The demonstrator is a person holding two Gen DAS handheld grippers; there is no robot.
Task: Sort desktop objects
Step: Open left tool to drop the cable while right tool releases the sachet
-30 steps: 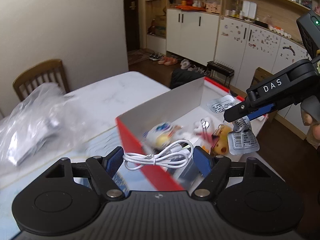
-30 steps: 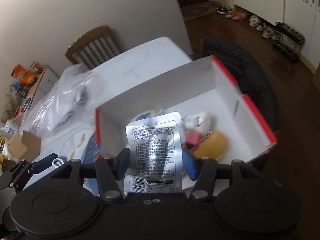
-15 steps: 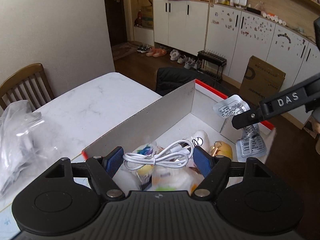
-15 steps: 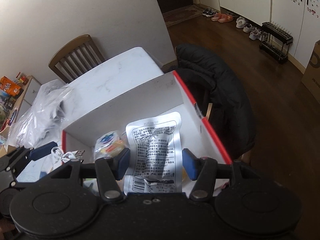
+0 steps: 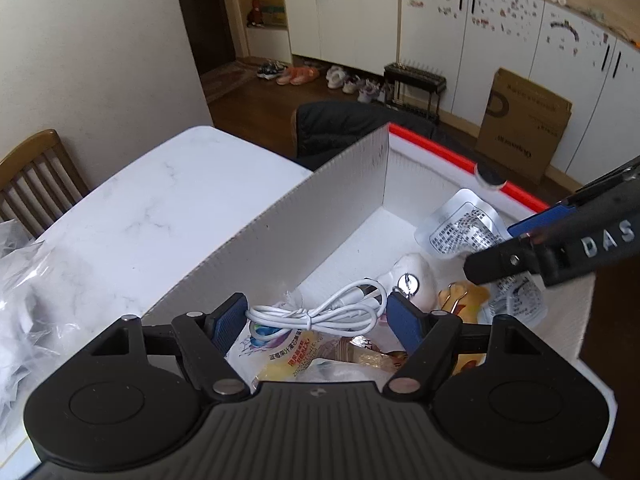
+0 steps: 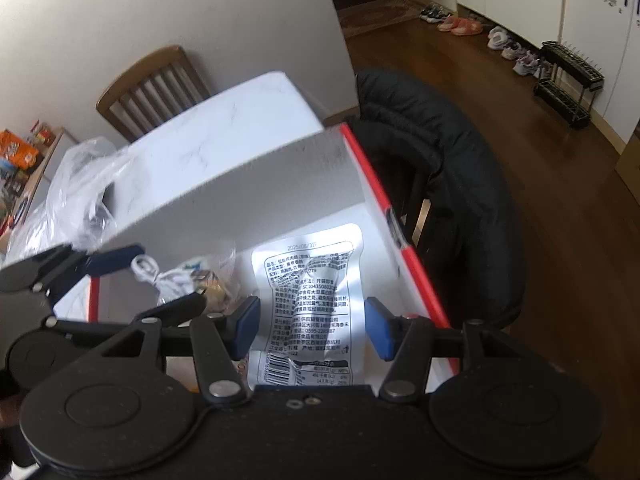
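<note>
White marble tabletop (image 5: 168, 216) fills the left of the left wrist view, with a wooden chair (image 5: 36, 176) at its far left edge and crumpled clear plastic bags (image 5: 20, 300) at the frame's left border; white cabinets (image 5: 440, 28) line the top. On the table's right part sits a red-rimmed white cardboard box (image 5: 344, 188), its tall grey-white wall running diagonally through the middle of the frame. The left gripper (image 5: 316, 318) hovers over the box's near end, its blue pads set wide with a coiled white USB cable (image 5: 320, 314) spanning between them; the cable touches both pads, though how firm the grip is cannot be told. Under it in the box lie a colourful snack packet (image 5: 292, 354), a white plush keychain (image 5: 416, 276) and a yellow plush toy (image 5: 468, 294). At the right edge the right gripper (image 6: 306, 326) reaches in over the box, carrying a silver foil snack pouch (image 6: 312, 304); in the right wrist view the pouch stands upright in the centre between the blue pads, which sit close against its sides, above the box's far right corner beside the red rim. A black padded jacket (image 6: 440, 184) drapes over a chair just past the box
</note>
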